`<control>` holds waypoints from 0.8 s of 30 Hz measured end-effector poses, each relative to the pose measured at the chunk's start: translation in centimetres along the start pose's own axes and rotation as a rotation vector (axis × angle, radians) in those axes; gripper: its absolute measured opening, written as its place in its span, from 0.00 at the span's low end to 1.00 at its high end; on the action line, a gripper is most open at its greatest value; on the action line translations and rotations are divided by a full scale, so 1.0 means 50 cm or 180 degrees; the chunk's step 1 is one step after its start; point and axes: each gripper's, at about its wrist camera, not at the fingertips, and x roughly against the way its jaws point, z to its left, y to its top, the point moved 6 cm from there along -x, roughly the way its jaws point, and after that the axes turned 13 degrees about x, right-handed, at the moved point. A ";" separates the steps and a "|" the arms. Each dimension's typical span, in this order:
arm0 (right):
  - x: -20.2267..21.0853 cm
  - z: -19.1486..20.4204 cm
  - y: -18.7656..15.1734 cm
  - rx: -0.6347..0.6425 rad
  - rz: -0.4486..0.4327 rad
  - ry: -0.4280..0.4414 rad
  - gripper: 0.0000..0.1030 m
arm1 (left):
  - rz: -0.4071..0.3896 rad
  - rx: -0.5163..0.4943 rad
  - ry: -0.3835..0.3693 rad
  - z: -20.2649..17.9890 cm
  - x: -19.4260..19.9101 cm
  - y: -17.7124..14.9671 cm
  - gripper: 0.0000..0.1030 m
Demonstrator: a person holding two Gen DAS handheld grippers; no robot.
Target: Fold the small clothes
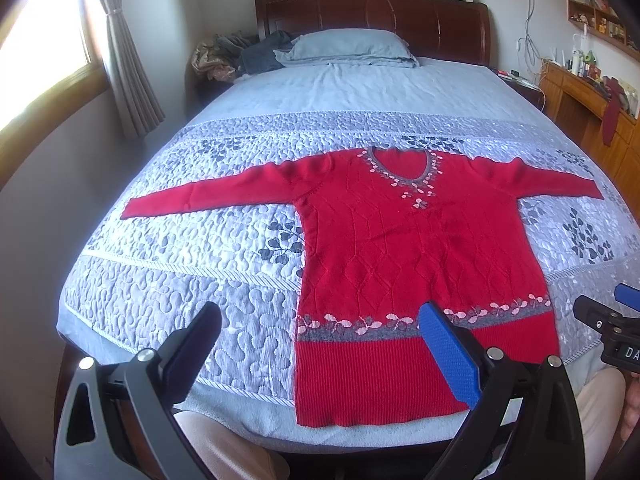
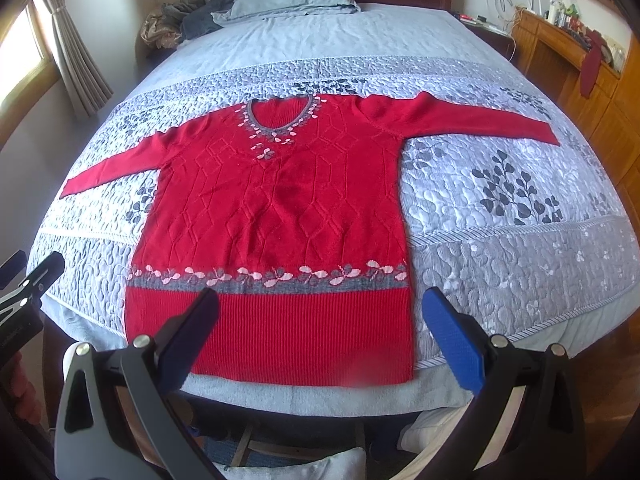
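Observation:
A red knit sweater (image 1: 400, 248) with a grey and pink flower band lies flat, front up, on the quilted bedspread (image 1: 200, 280), both sleeves spread out sideways. It also shows in the right wrist view (image 2: 280, 208). My left gripper (image 1: 320, 316) is open and empty, held above the near edge of the bed over the sweater's left hem. My right gripper (image 2: 320, 300) is open and empty, held above the sweater's hem. The right gripper shows at the right edge of the left wrist view (image 1: 612, 320).
The bed (image 2: 520, 240) has a blue pillow (image 1: 348, 46) and a heap of clothes (image 1: 236, 54) by the dark wooden headboard (image 1: 372, 12). A window with a curtain (image 1: 124, 60) is on the left. A wooden desk (image 1: 588, 96) with small items stands on the right.

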 end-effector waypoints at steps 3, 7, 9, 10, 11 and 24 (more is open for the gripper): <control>-0.003 -0.003 0.002 -0.0003 -0.0001 0.0002 0.97 | 0.0011 0.0004 -0.0001 0.000 -0.005 0.003 0.96; -0.006 -0.006 0.006 -0.0014 -0.0008 0.0005 0.97 | 0.0024 0.0011 0.0005 -0.001 -0.011 0.005 0.96; -0.007 -0.008 0.007 -0.0011 -0.0012 0.0006 0.97 | 0.0030 0.0014 0.0006 -0.003 -0.015 0.006 0.96; -0.008 -0.007 0.008 -0.0006 -0.0016 0.0008 0.97 | 0.0032 0.0015 0.0008 -0.003 -0.016 0.006 0.96; -0.008 -0.006 0.009 -0.0001 -0.0020 0.0011 0.97 | 0.0031 0.0012 0.0009 -0.003 -0.016 0.006 0.96; -0.028 -0.005 0.014 0.0022 -0.0007 0.0058 0.97 | 0.0074 -0.0001 0.0037 -0.007 -0.031 0.009 0.96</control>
